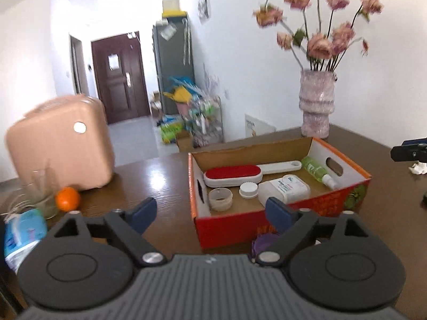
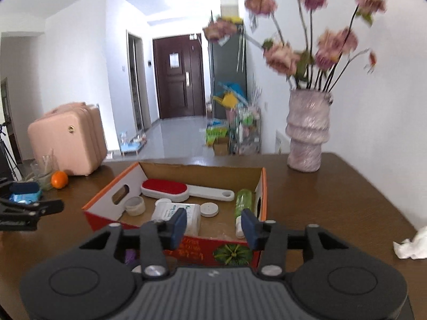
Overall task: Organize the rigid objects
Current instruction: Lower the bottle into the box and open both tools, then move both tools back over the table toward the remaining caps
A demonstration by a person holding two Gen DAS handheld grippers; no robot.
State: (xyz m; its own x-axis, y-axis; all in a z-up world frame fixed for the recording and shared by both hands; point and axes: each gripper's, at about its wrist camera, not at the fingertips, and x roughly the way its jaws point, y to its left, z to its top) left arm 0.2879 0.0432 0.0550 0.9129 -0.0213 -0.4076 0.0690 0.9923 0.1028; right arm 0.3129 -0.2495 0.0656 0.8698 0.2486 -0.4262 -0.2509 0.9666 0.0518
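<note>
An open red cardboard box (image 1: pixel 315 208) (image 2: pixel 202 248) stands on the brown table. Inside lie a red-and-white lint brush (image 1: pixel 234 174) (image 2: pixel 166 188), a white bottle (image 1: pixel 285 189) (image 2: pixel 173 212), a white round lid (image 1: pixel 248 189) (image 2: pixel 209 209), a clear tape ring (image 1: pixel 220 198) (image 2: pixel 135 205) and a green bottle (image 1: pixel 317 169) (image 2: pixel 242 200). My left gripper (image 1: pixel 212 213) is open and empty, held before the box's near left corner. My right gripper (image 2: pixel 213 225) is open and empty, above the box's near wall. A purple object (image 1: pixel 263 242) (image 2: pixel 130 256) lies in front of the box, partly hidden.
A pink case (image 1: pixel 61 144) (image 2: pixel 66 138), a glass (image 1: pixel 44 194), an orange (image 1: pixel 67 198) (image 2: pixel 59 179) and a blue tissue pack (image 1: pixel 24 232) are at the table's left. A vase of flowers (image 1: pixel 317 104) (image 2: pixel 307 130) stands at the back right. Crumpled tissue (image 2: pixel 412 244) lies at right.
</note>
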